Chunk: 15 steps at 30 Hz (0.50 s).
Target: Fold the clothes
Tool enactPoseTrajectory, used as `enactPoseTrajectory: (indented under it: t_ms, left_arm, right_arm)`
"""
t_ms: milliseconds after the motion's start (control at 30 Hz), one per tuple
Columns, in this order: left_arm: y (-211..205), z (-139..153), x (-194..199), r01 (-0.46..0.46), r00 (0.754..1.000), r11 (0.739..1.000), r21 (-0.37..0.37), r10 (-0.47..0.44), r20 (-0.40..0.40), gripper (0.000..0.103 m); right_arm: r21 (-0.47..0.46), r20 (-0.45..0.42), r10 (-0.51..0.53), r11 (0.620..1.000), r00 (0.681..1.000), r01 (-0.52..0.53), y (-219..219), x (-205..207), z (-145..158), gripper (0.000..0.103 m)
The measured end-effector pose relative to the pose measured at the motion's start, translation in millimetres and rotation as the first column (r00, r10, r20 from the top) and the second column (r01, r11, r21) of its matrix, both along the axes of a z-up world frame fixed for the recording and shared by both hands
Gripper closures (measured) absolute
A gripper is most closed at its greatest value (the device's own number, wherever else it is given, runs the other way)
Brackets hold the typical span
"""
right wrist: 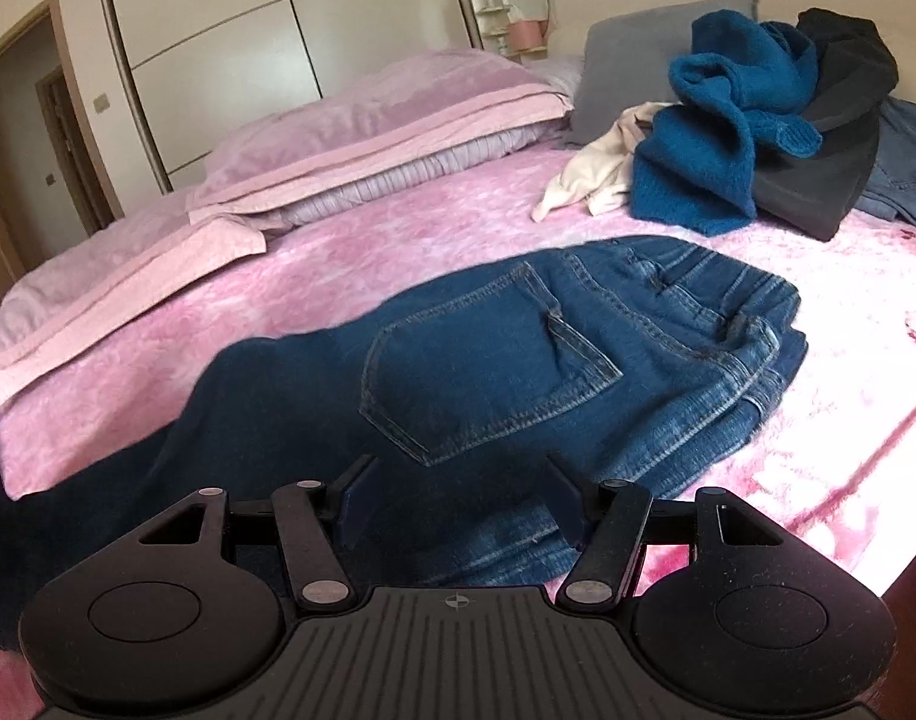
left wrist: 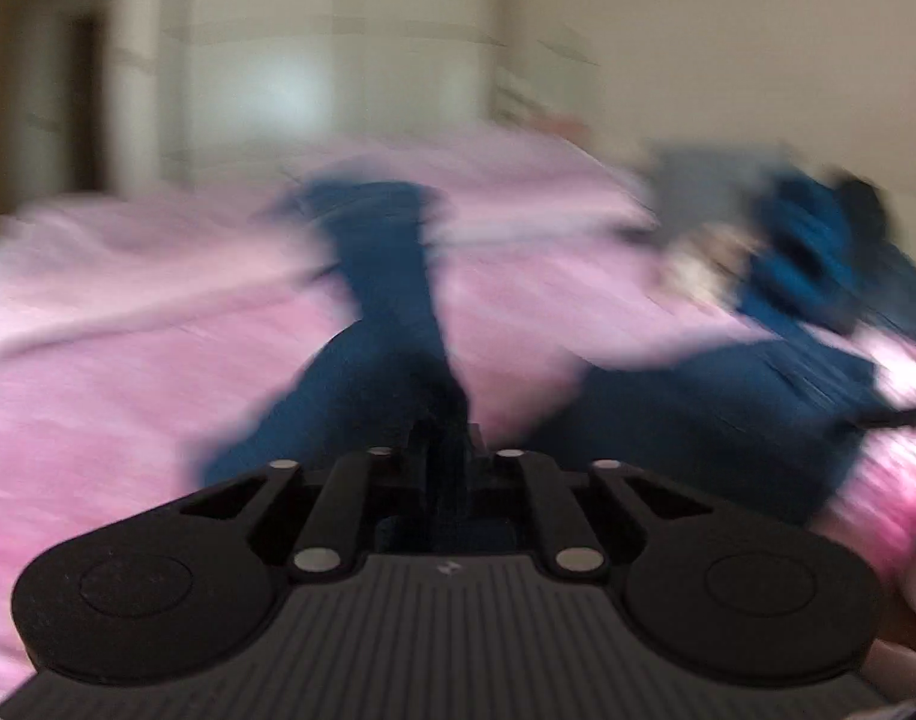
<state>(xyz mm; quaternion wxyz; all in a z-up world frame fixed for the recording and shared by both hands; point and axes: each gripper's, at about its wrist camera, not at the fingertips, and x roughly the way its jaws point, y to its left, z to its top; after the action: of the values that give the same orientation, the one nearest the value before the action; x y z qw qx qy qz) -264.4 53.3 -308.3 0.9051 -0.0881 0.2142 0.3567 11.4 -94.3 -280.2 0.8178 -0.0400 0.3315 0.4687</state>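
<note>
Right, the whole scene sits on a wide bed under a fuzzy pink blanket [right wrist: 350, 252], with two pale pink pillows [right wrist: 374, 120] stacked along its far left edge and a grey pillow [right wrist: 631, 54] at the far side, right of them. Behind the bed stands a cream panelled wardrobe [right wrist: 266, 30]. Far right on the blanket there's a heap of waiting laundry: a teal knitted sweater [right wrist: 727, 120] on top, a black garment [right wrist: 841, 138] touching it on the right, and a crumpled cream cloth [right wrist: 601, 174] poking out at its left.

Now the main item, the dark blue denim jeans [right wrist: 517, 372]: they lie flat in the middle of the bed, back pocket facing up, waistband at the right, legs running away to the near left, so the long axis goes right to left across the right wrist view. In the left wrist view, badly motion-blurred, a trouser leg [left wrist: 386, 276] stretches from the near edge away toward the far side.

The right gripper [right wrist: 458, 498] is low over the seat of the jeans, its fingers spread wide with denim lying between them and nothing pinched; whether the tips touch the cloth I can't tell. The left gripper [left wrist: 449, 450] has its fingers drawn together, clamped on a fold of the jeans.
</note>
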Motion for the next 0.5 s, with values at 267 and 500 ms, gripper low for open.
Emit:
enactPoseTrajectory:
  t_ms: [267,500]
  left_arm:
    - [-35,-44,35,0.084,0.986,0.994,-0.062,-0.092,-0.136,0.074]
    - [-20,-21,-39,0.011,1.0,0.986,-0.165,-0.015,-0.019,0.073]
  right_arm:
    - [0.035,-0.118,0.08,0.996,0.99,-0.076,10,-4,-6,0.041]
    - [0.192,-0.613,0.181,0.978,0.769,-0.078,41,7,-31,0.041]
